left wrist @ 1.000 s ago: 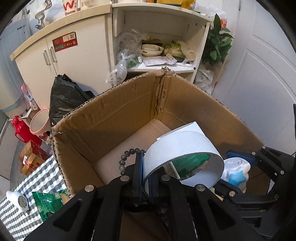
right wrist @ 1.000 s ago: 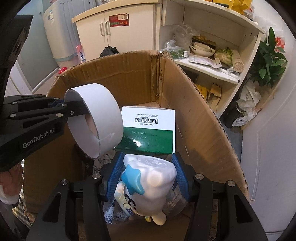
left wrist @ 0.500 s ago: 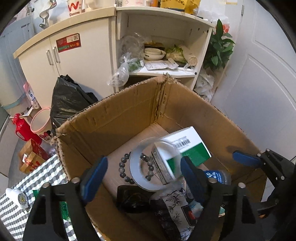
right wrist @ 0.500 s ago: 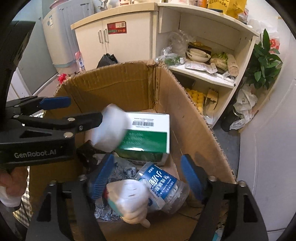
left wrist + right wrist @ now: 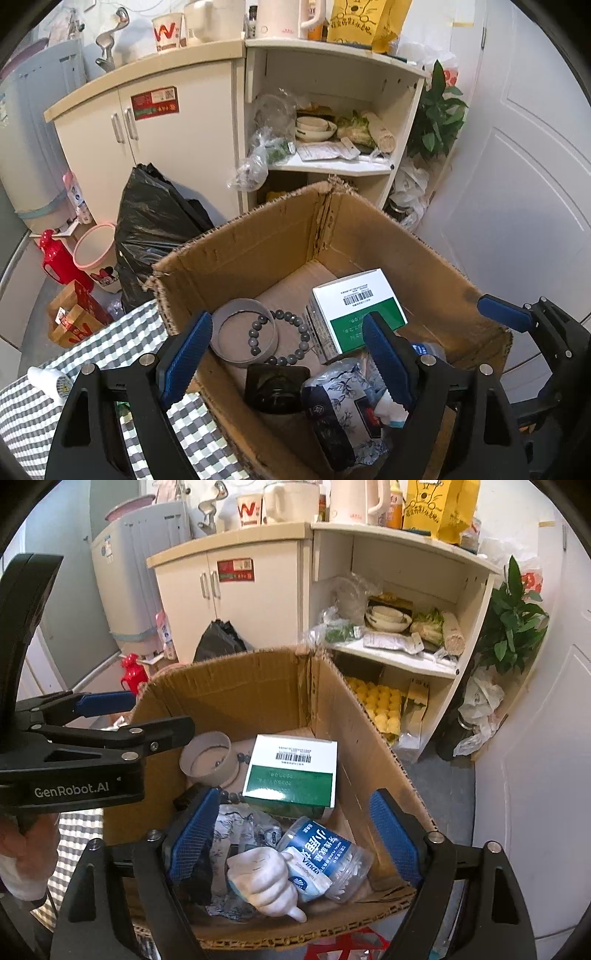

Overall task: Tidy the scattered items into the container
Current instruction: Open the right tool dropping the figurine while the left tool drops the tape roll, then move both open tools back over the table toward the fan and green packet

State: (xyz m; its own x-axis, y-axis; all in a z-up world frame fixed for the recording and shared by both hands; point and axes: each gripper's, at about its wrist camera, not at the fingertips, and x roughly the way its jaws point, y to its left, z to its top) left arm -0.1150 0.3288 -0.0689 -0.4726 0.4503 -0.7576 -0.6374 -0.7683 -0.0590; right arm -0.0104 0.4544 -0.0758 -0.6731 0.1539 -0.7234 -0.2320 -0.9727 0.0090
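Observation:
An open cardboard box [image 5: 251, 243] [image 5: 229, 686] stands on the checked table. Inside lie a grey tape ring [image 5: 243, 332] [image 5: 208, 755], a dark bead bracelet [image 5: 291, 332], a green and white carton [image 5: 358, 310] [image 5: 291, 775], a black square item [image 5: 275, 384], a blue floral packet [image 5: 340, 402] [image 5: 240, 834], a white figurine [image 5: 264, 878] and a blue-labelled clear tub [image 5: 325, 853]. My left gripper [image 5: 288, 354] hangs open above the box's near left side. Open too, my right gripper [image 5: 295, 834] hovers over the near right side, nothing between its fingers.
A small white bottle [image 5: 48, 380] lies on the checked cloth [image 5: 33, 417] left of the box. Behind stand a black rubbish bag [image 5: 155, 229], a pink bin [image 5: 96, 254], a red flask [image 5: 59, 262], white cabinets [image 5: 177, 140], a shelf unit [image 5: 332, 122] and a plant [image 5: 436, 118].
The left gripper opened and dropped the tape ring into the box; the right gripper opened and dropped the white figurine. Both grippers have risen and pulled back.

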